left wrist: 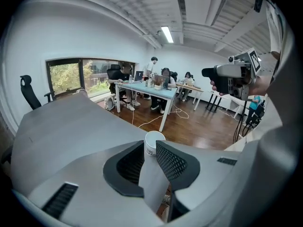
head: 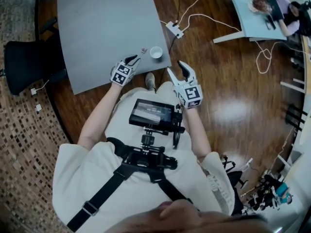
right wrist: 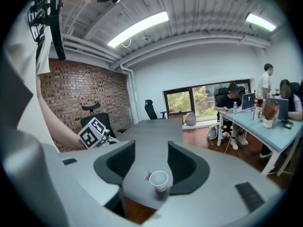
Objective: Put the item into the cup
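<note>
While they hang by the grey table (head: 97,23), I see the left gripper (head: 132,60) and right gripper (head: 178,70) both with jaws apart, empty. The small item (head: 143,50) lies on the tabletop; the white cup (head: 156,52) stands just beside it.

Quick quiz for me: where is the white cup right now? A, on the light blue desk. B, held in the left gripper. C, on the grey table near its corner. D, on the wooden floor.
C: in the head view the cup stands upright on the table, close to its near corner.
</note>
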Available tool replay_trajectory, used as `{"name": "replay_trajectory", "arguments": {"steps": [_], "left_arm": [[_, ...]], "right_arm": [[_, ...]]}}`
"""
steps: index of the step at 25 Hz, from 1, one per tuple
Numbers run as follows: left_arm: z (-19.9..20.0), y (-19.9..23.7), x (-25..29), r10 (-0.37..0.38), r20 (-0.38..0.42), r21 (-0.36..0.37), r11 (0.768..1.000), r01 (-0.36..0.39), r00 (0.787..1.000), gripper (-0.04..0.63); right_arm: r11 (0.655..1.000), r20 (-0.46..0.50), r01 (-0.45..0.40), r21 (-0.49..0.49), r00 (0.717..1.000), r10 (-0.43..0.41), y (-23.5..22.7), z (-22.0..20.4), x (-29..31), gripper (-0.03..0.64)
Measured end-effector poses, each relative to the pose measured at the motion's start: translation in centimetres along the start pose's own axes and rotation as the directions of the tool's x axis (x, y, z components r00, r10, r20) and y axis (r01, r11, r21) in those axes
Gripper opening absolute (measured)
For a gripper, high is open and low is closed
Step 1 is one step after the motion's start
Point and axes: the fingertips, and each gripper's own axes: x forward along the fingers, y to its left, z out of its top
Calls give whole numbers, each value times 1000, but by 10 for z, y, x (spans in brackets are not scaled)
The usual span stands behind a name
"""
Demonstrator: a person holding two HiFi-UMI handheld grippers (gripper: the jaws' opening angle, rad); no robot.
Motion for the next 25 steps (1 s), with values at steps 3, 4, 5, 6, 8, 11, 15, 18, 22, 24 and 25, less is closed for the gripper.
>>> {"name": "replay_trajectory", "arguments": {"steps": [3,4,5,6,8,11,15,18,22,24,25], "left_arm": [[-3,-1,19,-32,-38,18,999,33,999,81],[-5,1,25,-37,-52,28,999,39,998,81],[-7,3,29,-40,-67,39,998,42,997,81],[-9,7,33,-39,-82,49,998,43,996,89],[-14,14,41,-39,-111,59,997,46,993,94],[-23,23,53,-36,-152,61,997,45,988,94],[-39,31,63,-24,-198,72,997,39,980,94],[-46,41,66,-3,-225,91,996,24,974,97],[-58,45,71,1,-270,81,996,21,963,97],[-67,49,73,18,-296,104,995,14,955,97],[-72,51,74,26,-310,118,993,12,950,97]], "right_arm": [[1000,-8,22,14,1000,-22,-9,-1,-1,230],[999,-10,29,17,1000,-28,-11,-1,-2,230],[999,-12,34,19,999,-33,-12,-1,-2,230],[999,-16,36,19,999,-36,-12,1,-2,230],[999,-23,37,18,999,-36,-10,2,0,230],[999,-27,32,9,999,-32,-5,2,5,230],[1000,-41,18,0,999,-18,-1,-2,12,230],[1000,-65,2,3,998,-2,1,-6,17,230],[1000,-82,-19,-7,997,18,0,-1,24,230],[1000,-91,-23,-4,996,23,-1,-1,26,230],[1000,-94,-25,-2,995,24,0,0,27,230]]}}
